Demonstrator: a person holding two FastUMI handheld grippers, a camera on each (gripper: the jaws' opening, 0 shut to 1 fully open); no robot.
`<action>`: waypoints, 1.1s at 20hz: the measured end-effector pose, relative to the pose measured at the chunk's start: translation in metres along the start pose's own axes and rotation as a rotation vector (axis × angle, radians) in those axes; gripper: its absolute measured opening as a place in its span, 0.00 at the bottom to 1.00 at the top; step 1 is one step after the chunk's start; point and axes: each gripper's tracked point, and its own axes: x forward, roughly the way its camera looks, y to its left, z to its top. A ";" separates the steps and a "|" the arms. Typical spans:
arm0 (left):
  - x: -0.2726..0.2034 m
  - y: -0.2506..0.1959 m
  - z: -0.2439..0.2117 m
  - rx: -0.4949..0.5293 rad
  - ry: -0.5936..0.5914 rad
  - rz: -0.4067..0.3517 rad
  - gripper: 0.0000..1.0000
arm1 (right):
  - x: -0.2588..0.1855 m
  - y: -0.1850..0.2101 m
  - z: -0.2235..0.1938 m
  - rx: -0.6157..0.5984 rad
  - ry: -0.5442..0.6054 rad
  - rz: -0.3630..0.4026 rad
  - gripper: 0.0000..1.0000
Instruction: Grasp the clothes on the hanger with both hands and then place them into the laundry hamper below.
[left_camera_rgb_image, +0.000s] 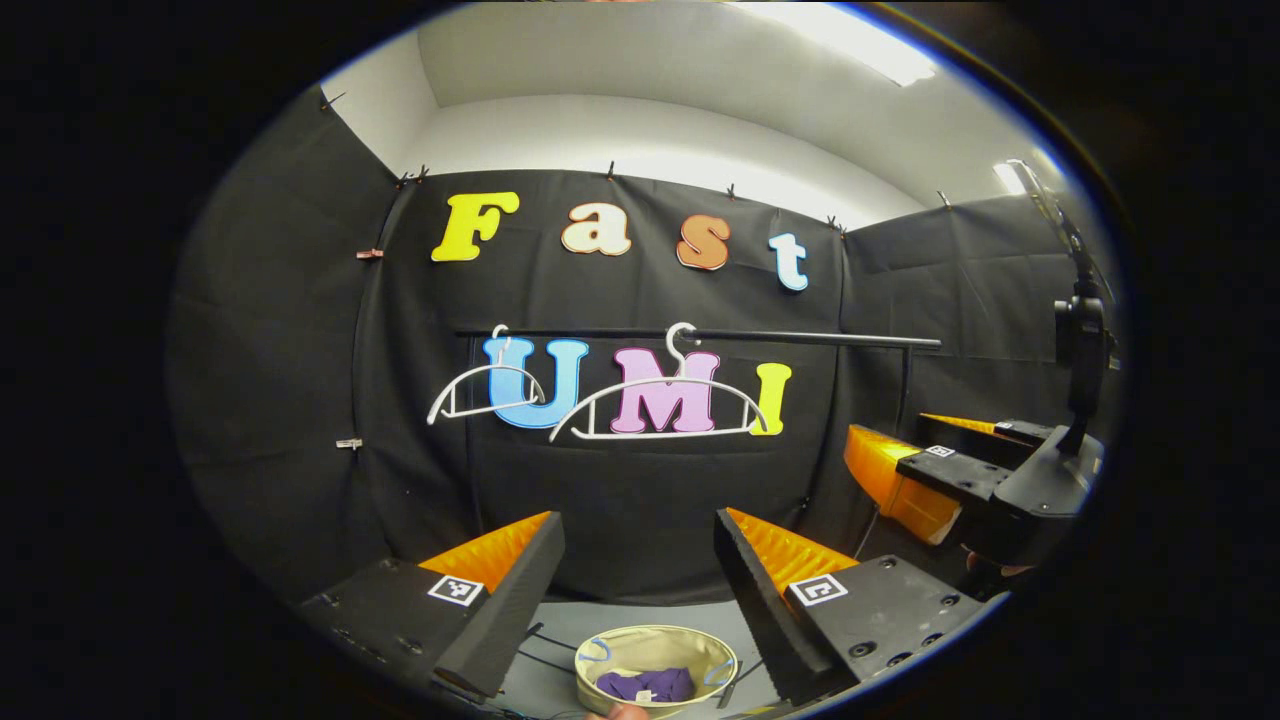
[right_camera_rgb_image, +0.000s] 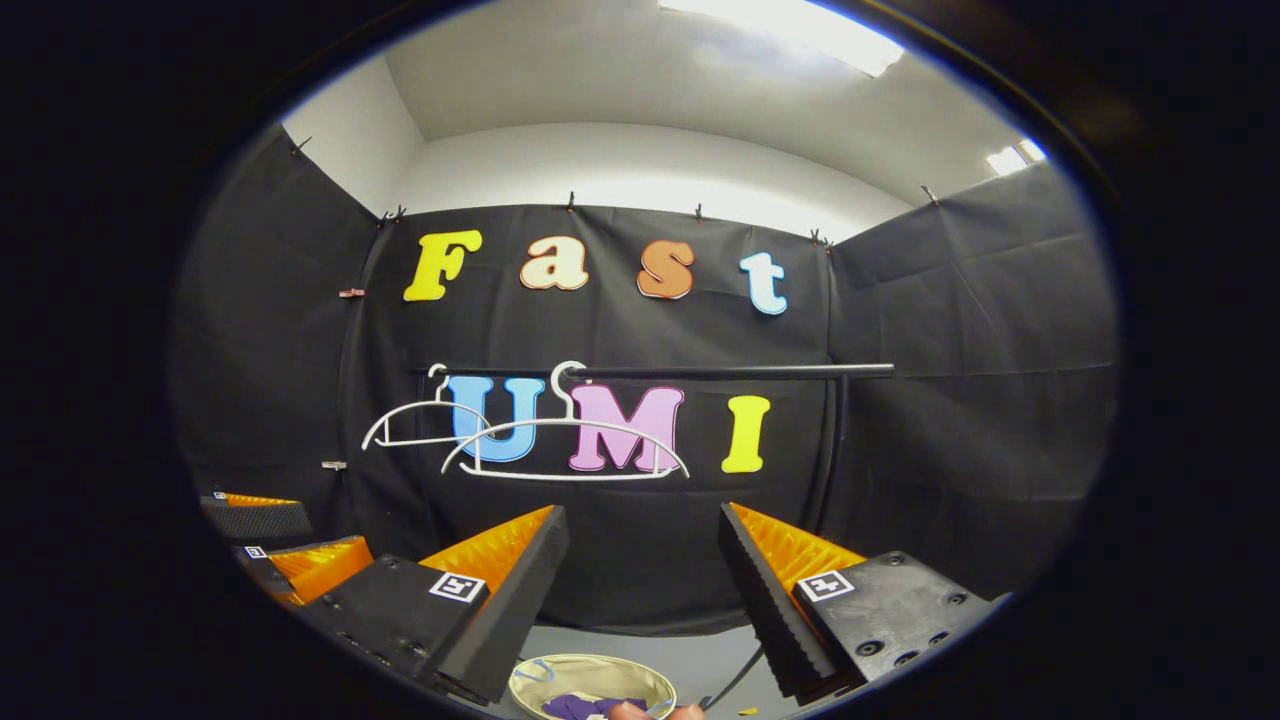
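Two bare white hangers (left_camera_rgb_image: 660, 405) (right_camera_rgb_image: 565, 440) hang from a black rail (left_camera_rgb_image: 760, 338) (right_camera_rgb_image: 720, 372) on the back wall. Below stands a round beige laundry hamper (left_camera_rgb_image: 655, 665) (right_camera_rgb_image: 590, 685) with purple clothes (left_camera_rgb_image: 650, 685) (right_camera_rgb_image: 580, 705) lying inside it. My left gripper (left_camera_rgb_image: 640, 575) is open above the hamper, nothing between its fingers. My right gripper (right_camera_rgb_image: 640, 575) is open too, also empty, above and slightly right of the hamper. The right gripper (left_camera_rgb_image: 960, 470) appears at the right edge of the left gripper view, and the left gripper (right_camera_rgb_image: 290, 550) at the lower left of the right gripper view.
The rail's upright post (left_camera_rgb_image: 905, 390) (right_camera_rgb_image: 835, 440) stands at the right end. The hamper rests on a grey floor (left_camera_rgb_image: 560, 660) with thin black cables (left_camera_rgb_image: 545, 640) beside it. A fingertip (left_camera_rgb_image: 625, 712) shows at the bottom edge.
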 end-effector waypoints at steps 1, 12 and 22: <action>-0.001 0.001 0.001 0.001 -0.002 0.002 0.95 | 0.001 0.000 -0.001 0.004 0.004 0.000 0.97; 0.000 -0.006 0.000 0.013 -0.001 0.005 0.95 | 0.006 -0.005 0.002 0.024 -0.008 0.006 0.97; 0.002 -0.008 -0.004 0.016 -0.001 0.005 0.95 | 0.010 -0.006 -0.004 0.016 0.001 0.010 0.97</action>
